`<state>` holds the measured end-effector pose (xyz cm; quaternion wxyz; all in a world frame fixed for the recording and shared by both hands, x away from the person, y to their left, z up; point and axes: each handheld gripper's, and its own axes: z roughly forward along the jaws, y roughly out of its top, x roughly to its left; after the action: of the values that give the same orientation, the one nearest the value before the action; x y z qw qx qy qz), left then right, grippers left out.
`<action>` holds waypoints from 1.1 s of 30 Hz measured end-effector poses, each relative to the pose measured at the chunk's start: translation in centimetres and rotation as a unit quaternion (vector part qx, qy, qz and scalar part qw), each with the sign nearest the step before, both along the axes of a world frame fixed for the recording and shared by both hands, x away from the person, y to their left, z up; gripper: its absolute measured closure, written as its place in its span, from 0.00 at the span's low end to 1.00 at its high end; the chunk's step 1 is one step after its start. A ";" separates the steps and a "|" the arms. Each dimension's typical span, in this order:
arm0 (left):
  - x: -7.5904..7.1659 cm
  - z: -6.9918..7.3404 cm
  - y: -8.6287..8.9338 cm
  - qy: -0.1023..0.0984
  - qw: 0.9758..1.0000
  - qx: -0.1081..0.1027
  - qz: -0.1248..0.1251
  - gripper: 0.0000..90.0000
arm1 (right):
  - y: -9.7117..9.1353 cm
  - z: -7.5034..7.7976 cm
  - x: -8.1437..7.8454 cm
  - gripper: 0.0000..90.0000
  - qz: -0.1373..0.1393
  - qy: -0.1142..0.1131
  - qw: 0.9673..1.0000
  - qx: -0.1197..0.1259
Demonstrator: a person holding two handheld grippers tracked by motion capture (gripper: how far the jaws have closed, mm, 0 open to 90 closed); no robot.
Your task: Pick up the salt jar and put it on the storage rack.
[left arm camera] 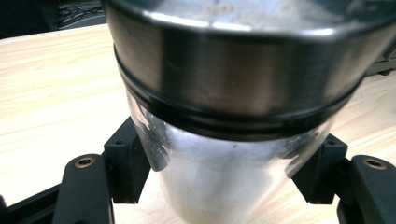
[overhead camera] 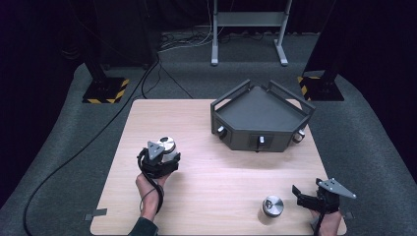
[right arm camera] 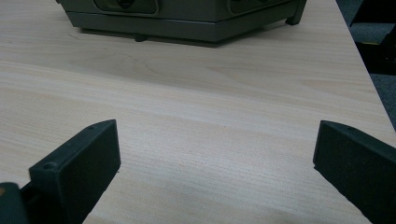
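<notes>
Jars: two, steel-lidded; one jar (left arm camera: 224,140) clamped between the left gripper (overhead camera: 158,158) jaws, the other jar (overhead camera: 272,206) just left of the right gripper (overhead camera: 314,195) jaws.
Right jaws: apart, empty.
Tray (overhead camera: 260,118): one, on table (overhead camera: 206,172), beyond both.

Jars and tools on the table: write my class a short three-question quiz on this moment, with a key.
1. True or false: the left tool is shut on a jar.
2. How do the right tool's jaws stand?
3. The second jar is: A) in the tray; B) on the table beside the right tool; C) on the floor.

Key: 1 true; 2 open, nothing between them; 3 B.
</notes>
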<state>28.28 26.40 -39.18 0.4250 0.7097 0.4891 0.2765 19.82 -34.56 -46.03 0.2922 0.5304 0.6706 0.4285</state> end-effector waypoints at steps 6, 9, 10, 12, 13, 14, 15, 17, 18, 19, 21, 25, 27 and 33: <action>0.1 0.1 -0.1 0.005 1.000 -0.008 0.001 0.35 | 0.1 0.0 0.0 0.00 -0.002 0.001 1.000 -0.001; 0.2 0.2 -0.2 0.006 1.000 -0.009 -0.001 0.35 | 0.2 0.1 0.0 0.00 -0.002 0.001 1.000 -0.005; 0.3 0.2 -0.3 0.008 1.000 -0.009 0.000 0.35 | 0.3 0.1 0.0 0.00 -0.002 0.002 1.000 -0.007; 0.4 0.4 -0.4 0.013 1.000 -0.009 0.001 0.35 | 0.2 0.1 0.0 0.00 -0.002 0.001 1.000 -0.006; 0.4 0.4 -0.5 0.013 1.000 -0.008 0.002 0.35 | 0.2 0.0 0.0 0.00 -0.002 0.000 1.000 -0.004; 0.4 0.4 -0.5 0.012 1.000 -0.009 0.001 0.35 | 0.2 0.0 -0.1 0.00 -0.003 -0.001 1.000 -0.004; 0.4 0.4 -0.6 0.011 1.000 -0.010 0.000 0.35 | 0.2 0.0 -0.1 0.00 -0.003 -0.001 1.000 -0.005; 0.4 0.5 -0.6 0.011 1.000 -0.010 0.000 0.35 | 0.2 0.0 -0.1 0.00 -0.002 -0.001 1.000 -0.006; 0.6 0.4 -0.7 0.011 1.000 -0.011 -0.001 0.35 | 0.3 0.1 0.0 0.00 -0.002 0.001 1.000 -0.008; 0.7 0.5 -0.8 0.012 1.000 -0.010 -0.002 0.35 | 0.4 0.1 0.0 0.00 -0.002 0.001 1.000 -0.009; 0.8 0.5 -0.9 0.013 1.000 -0.011 -0.002 0.35 | 0.4 0.1 0.0 0.00 -0.003 0.000 1.000 -0.009; 0.8 0.7 -1.2 0.011 1.000 -0.011 -0.007 0.35 | 0.2 0.0 0.0 0.00 -0.003 0.000 1.000 -0.005; 0.8 0.8 -1.5 0.007 1.000 -0.012 -0.010 0.35 | 0.2 0.0 0.0 0.00 -0.003 0.000 1.000 -0.004; 1.4 1.0 -2.2 0.010 1.000 -0.013 -0.018 0.35 | 0.2 -0.1 -0.1 0.00 -0.003 -0.003 1.000 -0.003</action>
<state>29.66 24.16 -38.14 0.4347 0.7153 0.4839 0.2553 19.68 -34.40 -46.09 0.2972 0.5303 0.6691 0.4275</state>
